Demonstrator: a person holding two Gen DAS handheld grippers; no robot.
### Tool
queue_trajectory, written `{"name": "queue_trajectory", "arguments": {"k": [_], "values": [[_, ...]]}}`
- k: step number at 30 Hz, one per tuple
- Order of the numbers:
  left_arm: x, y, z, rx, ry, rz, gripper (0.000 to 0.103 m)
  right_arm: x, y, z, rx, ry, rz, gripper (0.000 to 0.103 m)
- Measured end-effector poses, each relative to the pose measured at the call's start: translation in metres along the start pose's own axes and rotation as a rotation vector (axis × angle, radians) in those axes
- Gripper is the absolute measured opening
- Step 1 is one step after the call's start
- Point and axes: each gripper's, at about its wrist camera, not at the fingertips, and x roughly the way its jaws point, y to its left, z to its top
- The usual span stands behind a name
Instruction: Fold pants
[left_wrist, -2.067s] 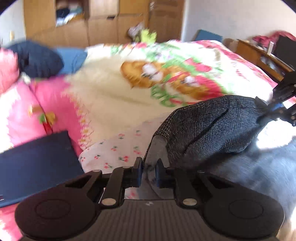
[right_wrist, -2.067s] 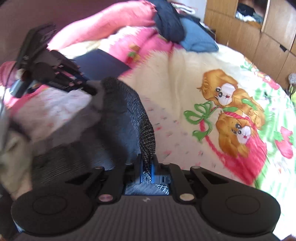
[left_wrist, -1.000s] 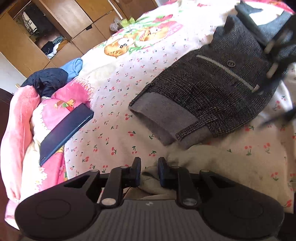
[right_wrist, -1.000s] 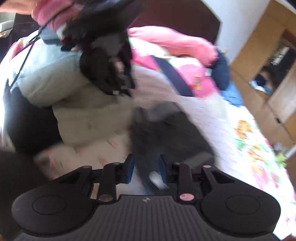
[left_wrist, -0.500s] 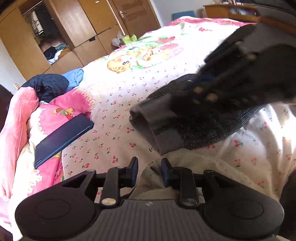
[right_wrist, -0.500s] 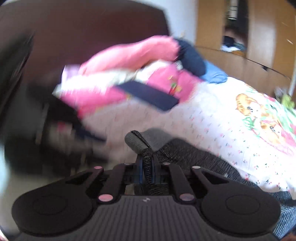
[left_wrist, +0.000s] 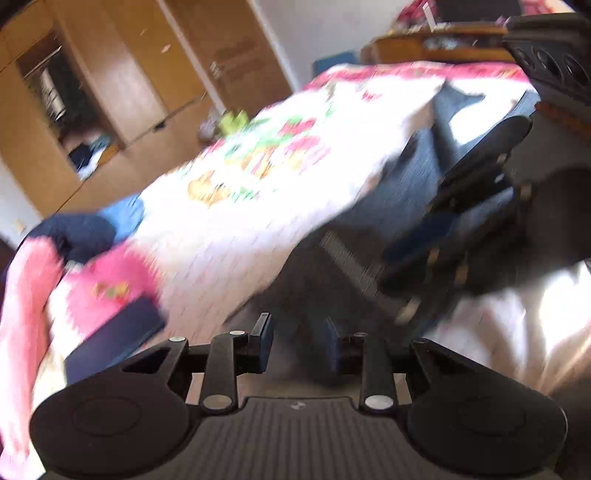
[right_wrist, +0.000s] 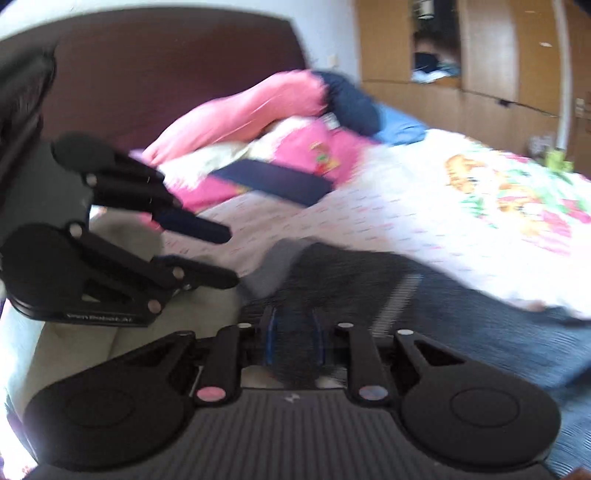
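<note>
The dark grey pants (right_wrist: 424, 291) lie on the bed, cuff end toward the pillows; in the blurred left wrist view they (left_wrist: 332, 258) run away from my fingers. My left gripper (left_wrist: 297, 341) is open, its jaws over the pants' near edge; it also shows in the right wrist view (right_wrist: 221, 254), jaws apart beside the grey cuff (right_wrist: 273, 266). My right gripper (right_wrist: 293, 341) is open with pants fabric between its jaws; it shows blurred in the left wrist view (left_wrist: 436, 258) over the pants.
The bed has a floral cartoon-print cover (right_wrist: 461, 206). Pink pillows (right_wrist: 236, 114), a navy flat item (right_wrist: 273, 181) and blue clothes (right_wrist: 354, 107) lie at the headboard. A beige garment (right_wrist: 207, 306) lies beside the pants. Wooden wardrobes (left_wrist: 110, 81) stand beyond.
My right gripper, shut on the pants edge half a second ago, has opened. My left gripper has opened wider and moved over the pants. Both views are blurred by motion.
</note>
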Motion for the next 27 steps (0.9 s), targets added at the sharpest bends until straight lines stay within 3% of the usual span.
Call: {"name": "queue_trajectory", "arguments": {"k": [3,7,10,14,16,17,21,23,27], "values": [[0.021,-0.023,0.023,-0.019,-0.047,-0.096,0.047,-0.036,-0.061,-0.006,0.113,-0.018,-0.167,0.022],[0.068,-0.066,0.046,-0.001,-0.033,-0.216,0.048,-0.056,-0.164,-0.014,0.237,0.035,-0.444,0.024],[0.099,-0.09,0.058,0.019,-0.02,-0.245,0.048,-0.057,-0.237,-0.011,0.395,0.104,-0.549,0.027],[0.117,-0.079,0.07,-0.052,-0.02,-0.281,0.048,-0.071,-0.276,-0.003,0.431,0.024,-0.578,0.028],[0.12,-0.073,0.072,-0.086,-0.011,-0.294,0.048,-0.057,-0.289,0.005,0.438,0.042,-0.573,0.041],[0.118,-0.073,0.074,-0.098,-0.012,-0.301,0.048,-0.053,-0.295,0.004,0.448,0.047,-0.584,0.04],[0.105,-0.095,0.077,-0.055,-0.044,-0.351,0.051,-0.084,-0.309,-0.03,0.584,-0.045,-0.626,0.041],[0.112,-0.105,0.078,-0.047,-0.019,-0.386,0.059,-0.089,-0.319,-0.048,0.662,-0.029,-0.606,0.042],[0.126,-0.127,0.081,-0.043,0.048,-0.475,0.061,-0.084,-0.342,-0.071,0.794,-0.023,-0.533,0.043]]}}
